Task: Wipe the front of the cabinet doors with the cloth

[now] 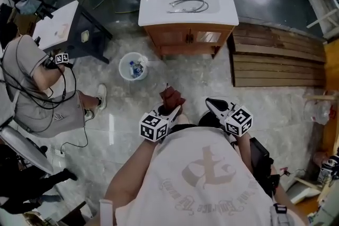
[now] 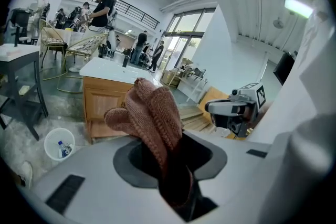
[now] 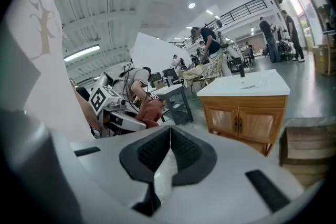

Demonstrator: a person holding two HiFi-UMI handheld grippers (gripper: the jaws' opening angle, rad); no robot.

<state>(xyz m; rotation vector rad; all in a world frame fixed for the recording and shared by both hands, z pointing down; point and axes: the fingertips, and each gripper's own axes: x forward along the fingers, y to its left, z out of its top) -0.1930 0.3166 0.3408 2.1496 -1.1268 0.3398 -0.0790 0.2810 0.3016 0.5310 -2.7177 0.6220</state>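
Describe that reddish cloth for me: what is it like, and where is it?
The cloth is a reddish-brown ribbed knit, bunched into soft folds. Its lower end is clamped between the jaws of the left hand-held gripper, and the loose folds stand up above them. It is held in the air, well short of the wooden cabinet, touching nothing else.

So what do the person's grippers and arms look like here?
Both the left gripper and right gripper have light grey bodies, black textured pads and a cube of black-and-white square markers. The person wears a white short-sleeved T-shirt with grey print.
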